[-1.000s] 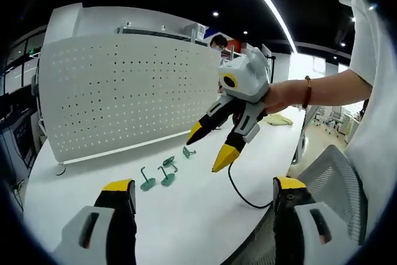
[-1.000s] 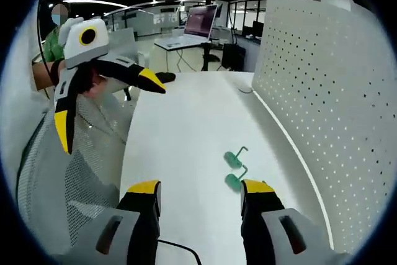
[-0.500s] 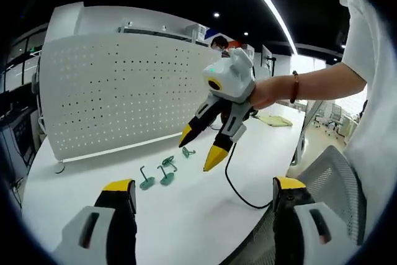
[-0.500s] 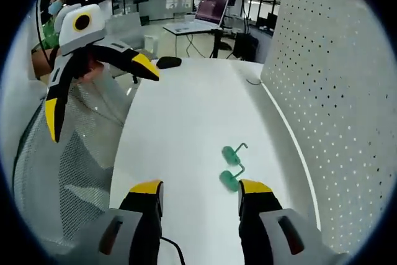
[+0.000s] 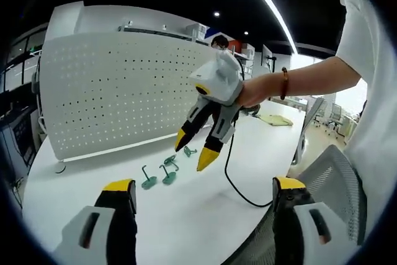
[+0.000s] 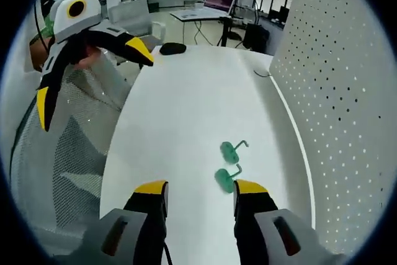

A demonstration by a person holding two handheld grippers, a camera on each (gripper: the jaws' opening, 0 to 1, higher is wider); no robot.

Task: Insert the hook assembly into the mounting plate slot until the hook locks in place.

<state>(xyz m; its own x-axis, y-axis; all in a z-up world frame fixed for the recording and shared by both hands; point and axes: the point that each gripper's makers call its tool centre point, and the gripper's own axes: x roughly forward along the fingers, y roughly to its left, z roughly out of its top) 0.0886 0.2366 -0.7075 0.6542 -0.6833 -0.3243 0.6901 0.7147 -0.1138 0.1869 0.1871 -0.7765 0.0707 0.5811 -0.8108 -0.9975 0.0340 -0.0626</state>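
Note:
Several small green hooks (image 5: pixel 167 175) lie on the white table (image 5: pixel 186 215) in front of an upright white perforated mounting plate (image 5: pixel 124 91). In the left gripper view my left gripper (image 5: pixel 203 185) is open and empty, well short of the hooks. A hand holds my right gripper (image 5: pixel 192 151) open above the rightmost hook (image 5: pixel 189 151). In the right gripper view my right gripper (image 6: pixel 200 188) is open, with two green hooks (image 6: pixel 226 177) just ahead of its right finger. The plate (image 6: pixel 335 91) stands to the right. The left gripper (image 6: pixel 92 79) hangs open at the upper left.
A grey mesh chair (image 6: pixel 68 172) stands at the table's near edge. A black cable (image 5: pixel 239 184) trails from the right gripper across the table. A black mouse-like object (image 6: pixel 172 48) lies at the far end. Desks and monitors fill the background.
My right gripper has moved down and to the left, closer to the hooks, and has stayed open. The hooks have not moved. My left gripper has held still.

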